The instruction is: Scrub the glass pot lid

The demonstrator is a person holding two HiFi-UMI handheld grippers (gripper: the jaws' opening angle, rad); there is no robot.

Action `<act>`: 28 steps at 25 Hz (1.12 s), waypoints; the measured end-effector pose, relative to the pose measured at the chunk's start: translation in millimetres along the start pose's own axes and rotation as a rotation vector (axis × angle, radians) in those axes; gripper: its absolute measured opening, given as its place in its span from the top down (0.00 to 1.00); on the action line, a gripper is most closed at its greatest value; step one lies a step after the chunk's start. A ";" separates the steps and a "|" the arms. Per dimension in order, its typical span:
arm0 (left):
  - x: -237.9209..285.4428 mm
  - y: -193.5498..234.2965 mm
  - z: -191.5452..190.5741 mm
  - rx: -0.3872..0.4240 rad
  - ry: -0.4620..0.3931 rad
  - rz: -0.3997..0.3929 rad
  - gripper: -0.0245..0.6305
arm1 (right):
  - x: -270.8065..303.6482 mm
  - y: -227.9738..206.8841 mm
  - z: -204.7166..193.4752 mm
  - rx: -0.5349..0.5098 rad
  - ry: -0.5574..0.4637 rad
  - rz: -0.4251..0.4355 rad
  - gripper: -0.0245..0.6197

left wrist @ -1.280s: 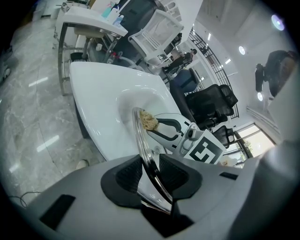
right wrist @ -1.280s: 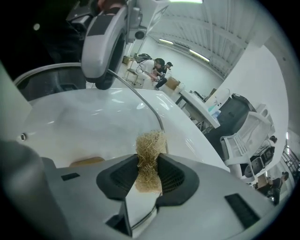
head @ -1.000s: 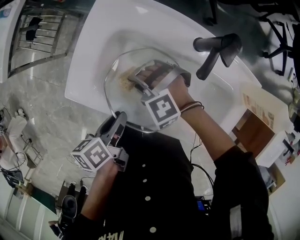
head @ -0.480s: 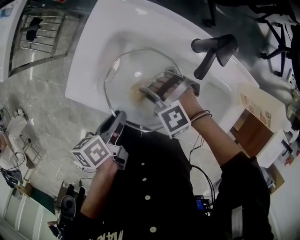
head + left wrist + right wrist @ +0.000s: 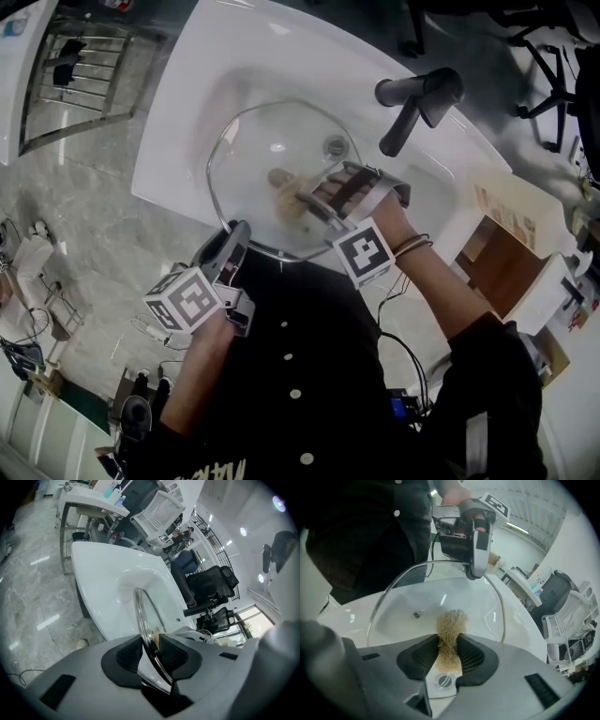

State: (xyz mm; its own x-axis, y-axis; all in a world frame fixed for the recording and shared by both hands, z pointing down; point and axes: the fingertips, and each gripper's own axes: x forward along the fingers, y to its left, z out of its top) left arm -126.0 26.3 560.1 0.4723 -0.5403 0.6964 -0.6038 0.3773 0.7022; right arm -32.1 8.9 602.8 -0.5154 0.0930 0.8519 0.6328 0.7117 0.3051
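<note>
Scrubbing step | left tool [image 5: 234, 248] clenched on rim of round clear glass pot lid [image 5: 267, 155], propping it tilted over white ceramic sink [image 5: 178, 122] to steady it | right tool [image 5: 307, 197] grasping tan fibrous scrub pad [image 5: 281, 190], pad tip against the glass

the right tongs [image 5: 298, 199] hide much of the scrubber [image 5: 279, 180].

Clear glass pot lid [image 5: 251, 157] (steel-rimmed) stands tilted over the white sink [image 5: 178, 122], tan scrubber [image 5: 451, 624] against it.
</note>
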 end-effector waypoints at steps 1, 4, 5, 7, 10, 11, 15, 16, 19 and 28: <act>0.1 -0.3 -0.3 0.001 0.000 0.000 0.77 | -2.7 4.1 -0.6 0.003 0.001 0.008 0.75; 0.3 -0.8 -0.4 -0.001 -0.002 -0.001 0.77 | -10.6 15.8 -1.9 0.009 0.005 0.026 0.75; 0.3 -0.7 -0.1 -0.002 -0.002 -0.002 0.77 | -13.4 18.8 -1.3 0.017 0.002 0.030 0.75; -0.2 0.0 0.2 -0.001 -0.002 -0.001 0.77 | -19.3 24.5 0.2 0.036 -0.008 0.043 0.75; -0.4 0.7 0.1 0.003 0.001 0.002 0.77 | -27.1 39.1 -4.6 0.024 0.001 0.099 0.75; -0.1 0.5 0.3 0.004 0.002 0.002 0.77 | -29.6 43.0 -6.0 0.020 0.001 0.122 0.75; 0.3 0.4 -0.2 0.007 0.005 0.004 0.77 | -40.5 56.5 -7.4 -0.009 -0.011 0.224 0.75; 0.4 0.6 -0.4 0.007 0.005 0.005 0.77 | -42.8 59.3 -7.5 -0.017 -0.013 0.245 0.75; 0.4 -0.1 -0.6 0.007 0.006 0.001 0.77 | -48.7 66.0 -7.9 -0.029 -0.011 0.305 0.76; 0.6 -0.7 -2.3 0.004 0.011 -0.016 0.77 | -51.9 55.1 -8.3 -0.018 -0.001 0.307 0.75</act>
State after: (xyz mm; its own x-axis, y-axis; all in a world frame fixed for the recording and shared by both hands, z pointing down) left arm -123.8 27.5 560.3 0.4888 -0.5383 0.6865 -0.5986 0.3654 0.7128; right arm 34.3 37.6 578.9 -0.2994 0.3026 0.9049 0.7689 0.6380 0.0411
